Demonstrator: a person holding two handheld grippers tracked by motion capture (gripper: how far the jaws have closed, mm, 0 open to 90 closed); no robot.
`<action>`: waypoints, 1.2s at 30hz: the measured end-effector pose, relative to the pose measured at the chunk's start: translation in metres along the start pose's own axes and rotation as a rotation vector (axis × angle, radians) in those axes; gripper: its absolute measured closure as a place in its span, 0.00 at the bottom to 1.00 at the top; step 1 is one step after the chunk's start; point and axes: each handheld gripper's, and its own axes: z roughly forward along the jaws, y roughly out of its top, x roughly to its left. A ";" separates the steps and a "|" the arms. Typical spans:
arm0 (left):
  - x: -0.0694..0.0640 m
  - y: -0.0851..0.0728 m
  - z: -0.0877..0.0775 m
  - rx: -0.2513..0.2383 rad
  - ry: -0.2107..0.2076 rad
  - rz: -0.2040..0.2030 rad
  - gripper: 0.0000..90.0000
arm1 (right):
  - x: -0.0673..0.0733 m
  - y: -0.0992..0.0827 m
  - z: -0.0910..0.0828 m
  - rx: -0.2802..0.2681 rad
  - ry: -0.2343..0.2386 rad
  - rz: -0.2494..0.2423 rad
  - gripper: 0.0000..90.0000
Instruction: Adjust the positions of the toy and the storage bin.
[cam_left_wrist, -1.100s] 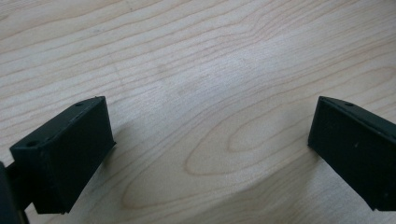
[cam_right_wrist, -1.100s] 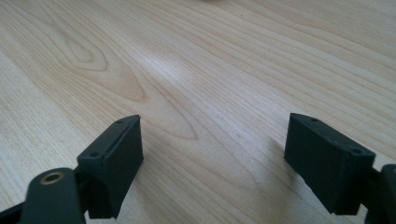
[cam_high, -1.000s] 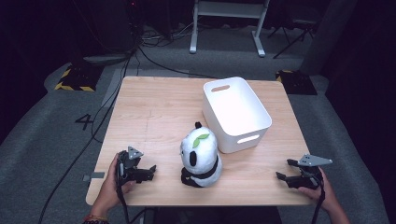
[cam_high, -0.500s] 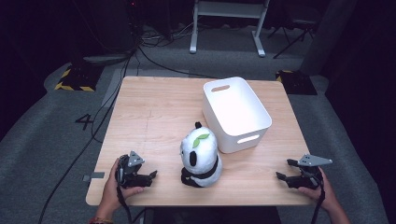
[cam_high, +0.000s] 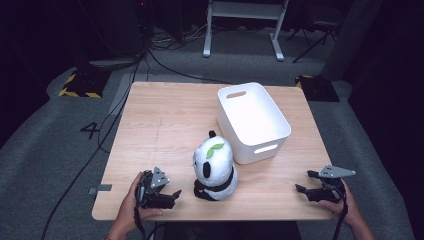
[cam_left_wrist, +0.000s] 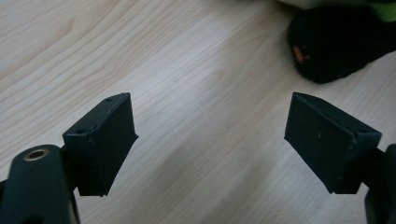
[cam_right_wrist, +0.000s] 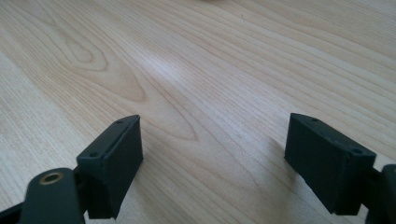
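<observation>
Wooden table (cam_high: 165, 125), broad bare room far left. White bin (cam_high: 252, 120) far right. Plush panda (cam_high: 214, 167) near centre. Left gripper (cam_high: 172, 196) just left of panda, jaws wide after reopening, nothing between. Right gripper (cam_high: 302, 182) near right edge, wide, empty.

The table (cam_high: 165, 125) is pale wood, smooth, with wavy grain. The panda (cam_high: 214, 167) looks soft and fuzzy, like plush cloth. The bin (cam_high: 252, 120) is shiny white plastic. The floor (cam_high: 50, 150) is rough grey carpet.
</observation>
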 end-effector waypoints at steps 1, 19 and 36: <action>-0.003 0.002 0.000 0.003 -0.012 0.004 0.18 | 0.000 0.000 0.000 0.000 0.000 0.000 0.21; -0.044 0.035 0.007 -0.042 -0.127 0.086 0.18 | 0.000 0.000 0.000 -0.001 0.000 0.000 0.21; -0.047 0.050 0.037 -0.081 -0.272 0.082 0.21 | 0.000 0.000 0.000 0.001 0.003 -0.001 0.21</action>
